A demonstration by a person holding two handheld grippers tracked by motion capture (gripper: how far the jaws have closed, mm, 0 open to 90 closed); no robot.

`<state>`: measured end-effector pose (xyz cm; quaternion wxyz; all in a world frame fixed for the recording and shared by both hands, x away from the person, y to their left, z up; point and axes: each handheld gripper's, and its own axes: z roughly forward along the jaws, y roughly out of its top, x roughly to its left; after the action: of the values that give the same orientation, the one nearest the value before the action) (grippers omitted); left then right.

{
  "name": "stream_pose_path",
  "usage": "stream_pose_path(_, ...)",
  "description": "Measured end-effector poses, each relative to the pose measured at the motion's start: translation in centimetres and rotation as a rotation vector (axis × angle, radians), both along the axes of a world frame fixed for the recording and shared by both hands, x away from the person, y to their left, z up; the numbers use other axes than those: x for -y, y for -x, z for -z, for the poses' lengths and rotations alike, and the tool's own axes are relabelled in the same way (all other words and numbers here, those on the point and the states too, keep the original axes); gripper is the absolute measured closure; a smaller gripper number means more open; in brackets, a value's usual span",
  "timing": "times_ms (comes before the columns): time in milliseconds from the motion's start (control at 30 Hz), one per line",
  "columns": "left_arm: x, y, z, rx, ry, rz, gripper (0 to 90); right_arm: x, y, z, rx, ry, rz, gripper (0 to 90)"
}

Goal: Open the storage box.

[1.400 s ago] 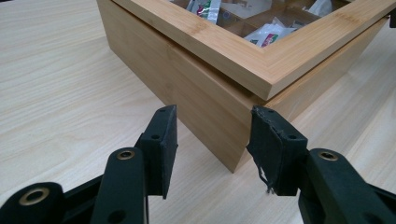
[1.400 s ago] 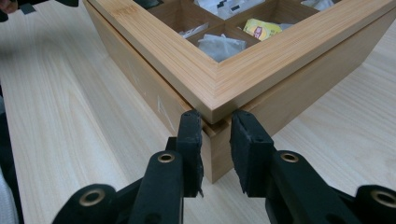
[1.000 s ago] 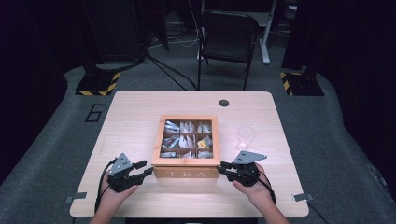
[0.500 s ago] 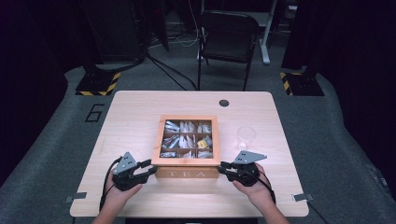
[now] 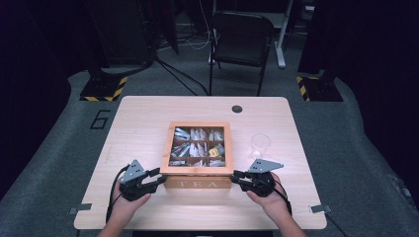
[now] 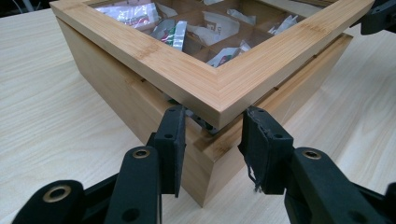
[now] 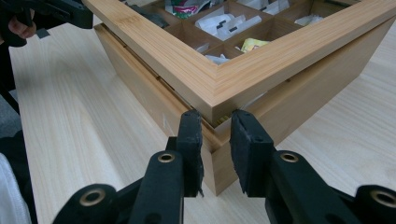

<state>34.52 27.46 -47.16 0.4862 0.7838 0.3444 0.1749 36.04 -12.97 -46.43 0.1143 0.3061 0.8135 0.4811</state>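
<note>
Tea box (image 5: 200,153) lid ajar, w/ packets (image 5: 196,134) inside.

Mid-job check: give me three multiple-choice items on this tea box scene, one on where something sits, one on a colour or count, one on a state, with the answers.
1. Where is the clear cup relative to the tea box?
A. on its right
B. on its left
C. on its lid

2. What word is on the box front?
A. TEA
B. COFFEE
C. SUGAR

3. How is the lid now?
A. fully shut
B. raised slightly at the front
C. removed and lying on the table

Answers: 1 A, the high view shows it off the box's right side. 2 A, the letters read TEA. 3 B, both tool views show a gap under the front corners, at the left tool and right tool.
</note>
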Motion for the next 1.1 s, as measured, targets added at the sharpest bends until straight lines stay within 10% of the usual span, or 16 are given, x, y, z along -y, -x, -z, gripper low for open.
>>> stream_pose_path(1100,-0.5,-1.0,-2.5,0.002,0.053,0.0,59.0,0.3,-0.6,-2.7,0.034,-0.02,0.017,67.2)
